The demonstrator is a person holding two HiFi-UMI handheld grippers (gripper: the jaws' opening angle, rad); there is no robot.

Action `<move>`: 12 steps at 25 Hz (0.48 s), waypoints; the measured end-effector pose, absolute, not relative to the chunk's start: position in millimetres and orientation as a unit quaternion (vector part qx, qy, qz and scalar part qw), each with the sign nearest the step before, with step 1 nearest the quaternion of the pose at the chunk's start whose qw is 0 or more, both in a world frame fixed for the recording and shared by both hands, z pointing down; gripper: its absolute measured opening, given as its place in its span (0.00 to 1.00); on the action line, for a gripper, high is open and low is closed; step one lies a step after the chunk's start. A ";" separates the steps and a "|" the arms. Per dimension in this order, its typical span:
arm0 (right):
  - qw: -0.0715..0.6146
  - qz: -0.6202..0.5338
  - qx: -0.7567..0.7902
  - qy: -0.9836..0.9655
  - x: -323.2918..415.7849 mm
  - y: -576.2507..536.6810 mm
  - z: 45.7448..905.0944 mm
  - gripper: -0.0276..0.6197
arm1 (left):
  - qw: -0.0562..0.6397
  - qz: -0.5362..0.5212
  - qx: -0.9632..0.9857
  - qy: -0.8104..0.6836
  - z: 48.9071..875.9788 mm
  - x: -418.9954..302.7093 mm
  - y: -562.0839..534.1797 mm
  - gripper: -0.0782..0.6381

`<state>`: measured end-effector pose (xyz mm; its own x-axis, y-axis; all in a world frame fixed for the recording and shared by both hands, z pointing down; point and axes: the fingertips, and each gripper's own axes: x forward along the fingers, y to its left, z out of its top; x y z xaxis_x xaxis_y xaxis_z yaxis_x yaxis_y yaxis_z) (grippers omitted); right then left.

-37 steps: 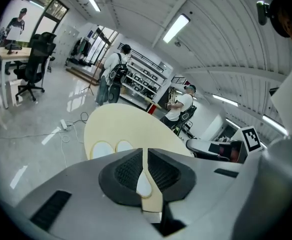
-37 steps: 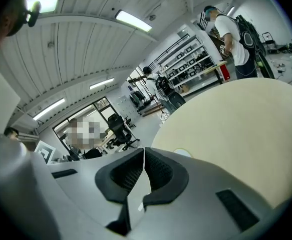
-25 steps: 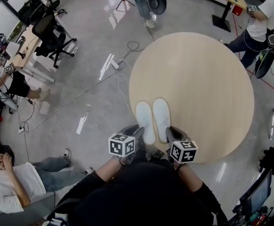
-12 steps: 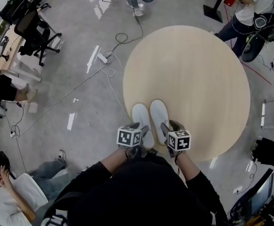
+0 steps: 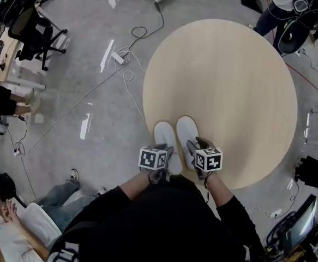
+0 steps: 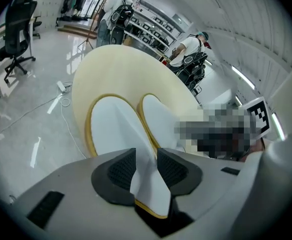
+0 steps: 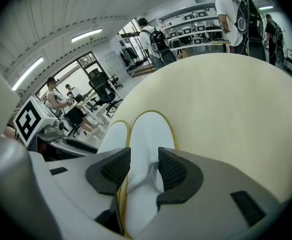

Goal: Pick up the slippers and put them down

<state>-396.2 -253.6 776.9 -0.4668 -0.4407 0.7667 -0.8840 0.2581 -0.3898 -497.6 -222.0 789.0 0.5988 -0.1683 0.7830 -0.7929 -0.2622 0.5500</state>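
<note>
Two white slippers with yellow rims lie side by side near the front edge of the round beige table. My left gripper sits at the heel of the left slipper. Its jaws have just been closing, and in the left gripper view a raised fold of that slipper fills the gap, touching both pads. My right gripper is at the heel of the right slipper. Its jaws have just opened wide and stand around that slipper, with slack on the left side.
The table's front rim runs just behind the slipper heels. An office chair and cables are on the floor to the left. One person sits at lower left, another stands at top right.
Both grippers have come down and forward from above the table edge onto the slipper heels. The slippers have stayed where they were on the table.
</note>
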 end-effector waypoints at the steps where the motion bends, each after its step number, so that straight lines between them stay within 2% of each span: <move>1: 0.268 0.422 0.443 -0.744 -396.2 -254.6 780.7 0.32 | 0.516 0.307 0.730 -0.328 792.6 -499.2 -222.6 0.31; 6: 0.266 0.429 0.450 -0.736 -394.3 -267.9 783.0 0.32 | 0.530 0.298 0.726 -0.321 794.8 -500.4 -233.1 0.20; 12: 0.266 0.458 0.436 -0.727 -399.5 -258.5 793.4 0.30 | 0.527 0.298 0.734 -0.306 794.5 -496.6 -233.6 0.17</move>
